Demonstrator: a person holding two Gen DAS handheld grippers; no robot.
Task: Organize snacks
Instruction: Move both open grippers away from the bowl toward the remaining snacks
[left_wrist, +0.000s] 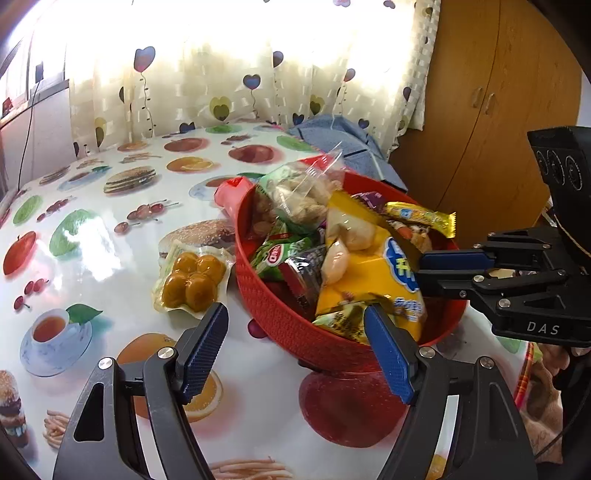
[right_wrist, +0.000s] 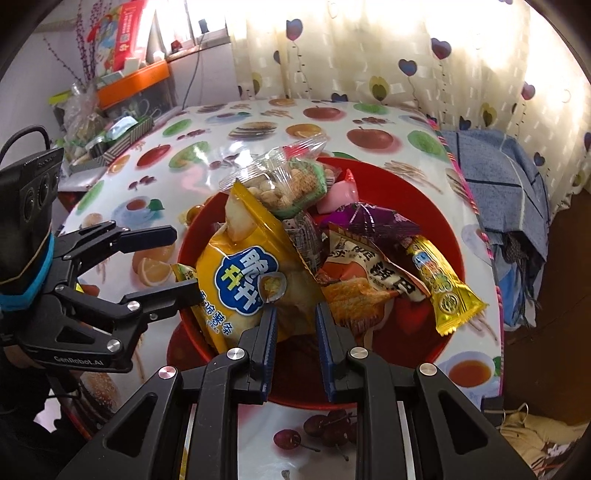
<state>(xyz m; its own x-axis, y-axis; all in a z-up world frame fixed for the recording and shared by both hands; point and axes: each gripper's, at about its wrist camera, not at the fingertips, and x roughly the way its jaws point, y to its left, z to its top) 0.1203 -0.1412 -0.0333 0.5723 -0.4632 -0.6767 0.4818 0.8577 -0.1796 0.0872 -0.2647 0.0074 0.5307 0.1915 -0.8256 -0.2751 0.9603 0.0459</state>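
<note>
I see the bench (left_wrist: 92, 236) under a glossy cloth printed with fruit and burgers. Behind it, daylight glows through pale curtains (left_wrist: 229, 66) dotted with hearts. A wooden cabinet (left_wrist: 491, 122) stands right, a blue checked cloth (right_wrist: 495, 173) beside it, cluttered shelves (right_wrist: 122, 96) far left.

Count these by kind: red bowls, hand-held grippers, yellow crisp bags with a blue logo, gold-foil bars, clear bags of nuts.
Red bowl: 1
Grippers: 2, the left gripper and the right gripper
Yellow crisp bag: 1
Gold-foil bar: 1
Clear bag of nuts: 1
Total: 6
</note>
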